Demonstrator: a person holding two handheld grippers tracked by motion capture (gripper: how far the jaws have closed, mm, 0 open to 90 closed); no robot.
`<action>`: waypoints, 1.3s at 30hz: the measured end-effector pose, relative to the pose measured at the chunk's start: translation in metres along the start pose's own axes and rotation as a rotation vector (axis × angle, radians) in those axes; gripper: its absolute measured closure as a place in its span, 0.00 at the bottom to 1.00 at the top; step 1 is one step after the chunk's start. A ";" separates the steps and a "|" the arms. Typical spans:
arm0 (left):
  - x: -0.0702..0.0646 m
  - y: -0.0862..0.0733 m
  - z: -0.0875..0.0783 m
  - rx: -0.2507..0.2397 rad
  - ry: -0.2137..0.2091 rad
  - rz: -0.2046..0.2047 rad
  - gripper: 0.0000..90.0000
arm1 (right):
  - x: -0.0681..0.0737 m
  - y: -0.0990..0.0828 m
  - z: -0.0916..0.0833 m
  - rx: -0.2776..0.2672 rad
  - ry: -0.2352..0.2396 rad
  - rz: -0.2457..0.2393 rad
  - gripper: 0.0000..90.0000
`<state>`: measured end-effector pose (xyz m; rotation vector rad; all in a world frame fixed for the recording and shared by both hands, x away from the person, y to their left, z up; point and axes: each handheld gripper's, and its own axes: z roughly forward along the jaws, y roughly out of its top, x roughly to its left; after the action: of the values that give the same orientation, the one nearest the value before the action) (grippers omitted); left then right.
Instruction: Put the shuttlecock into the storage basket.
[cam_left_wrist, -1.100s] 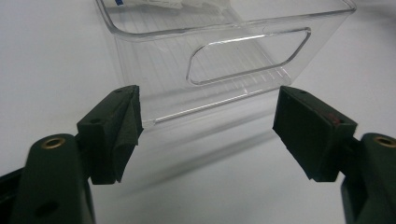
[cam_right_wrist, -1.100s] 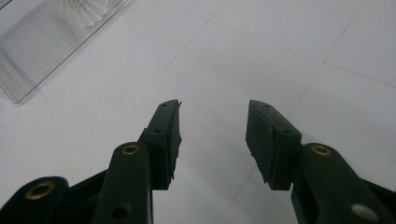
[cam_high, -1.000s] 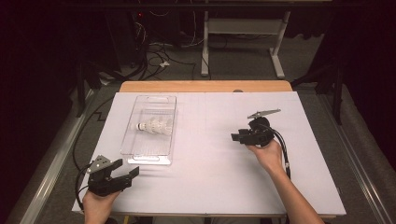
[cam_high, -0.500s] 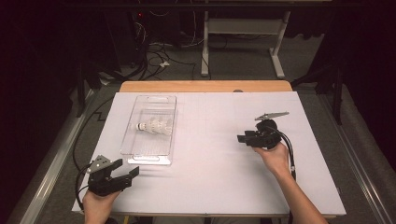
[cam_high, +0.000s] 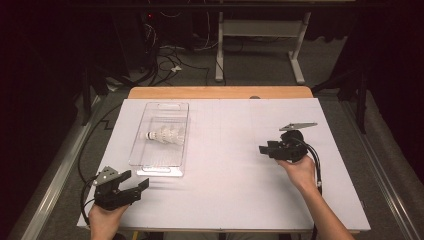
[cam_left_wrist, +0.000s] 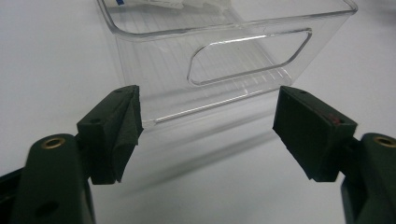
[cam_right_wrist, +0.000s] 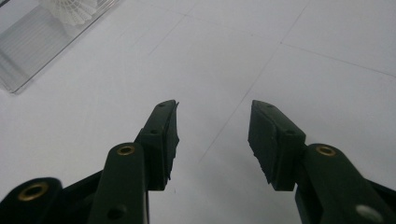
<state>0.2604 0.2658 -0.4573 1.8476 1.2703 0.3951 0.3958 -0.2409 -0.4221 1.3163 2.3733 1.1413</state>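
A clear plastic box (cam_high: 176, 111) lies on the left half of the white table top, with a white shuttlecock (cam_high: 165, 135) on its side inside. My left gripper (cam_high: 136, 179) rests near the front left corner, open and empty, pointing at the box's near end wall (cam_left_wrist: 233, 60); in the left gripper view (cam_left_wrist: 208, 126) its jaws stand wide, short of the wall. My right gripper (cam_high: 264, 149) hovers over the right half, pointing left. Its jaws (cam_right_wrist: 214, 135) are open with bare table between them and have just been opening a little. The box corner (cam_right_wrist: 32, 46) and shuttlecock (cam_right_wrist: 74, 10) lie far off.
The white sheet (cam_high: 230, 190) covers a wooden table whose far edge (cam_high: 220, 92) shows. Beyond it are floor cables (cam_high: 165, 60) and a desk frame (cam_high: 260, 35). A black cable (cam_high: 316, 165) trails from the right gripper along the forearm.
The right hand and its gripper have drifted to the right, away from the box. The left gripper, the box and the shuttlecock have stayed put.
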 end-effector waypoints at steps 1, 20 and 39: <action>0.000 0.000 0.000 0.001 0.000 0.003 0.27 | 0.000 -0.001 -0.001 0.000 -0.002 0.003 0.58; 0.000 0.000 0.000 0.000 0.000 0.001 0.27 | -0.008 -0.015 -0.019 -0.033 -0.033 0.019 0.55; 0.000 0.000 0.000 0.001 -0.003 -0.002 0.27 | -0.013 -0.034 -0.035 -0.067 -0.048 0.030 0.53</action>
<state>0.2606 0.2658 -0.4574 1.8467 1.2707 0.3902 0.3637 -0.2805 -0.4247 1.3463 2.2686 1.1732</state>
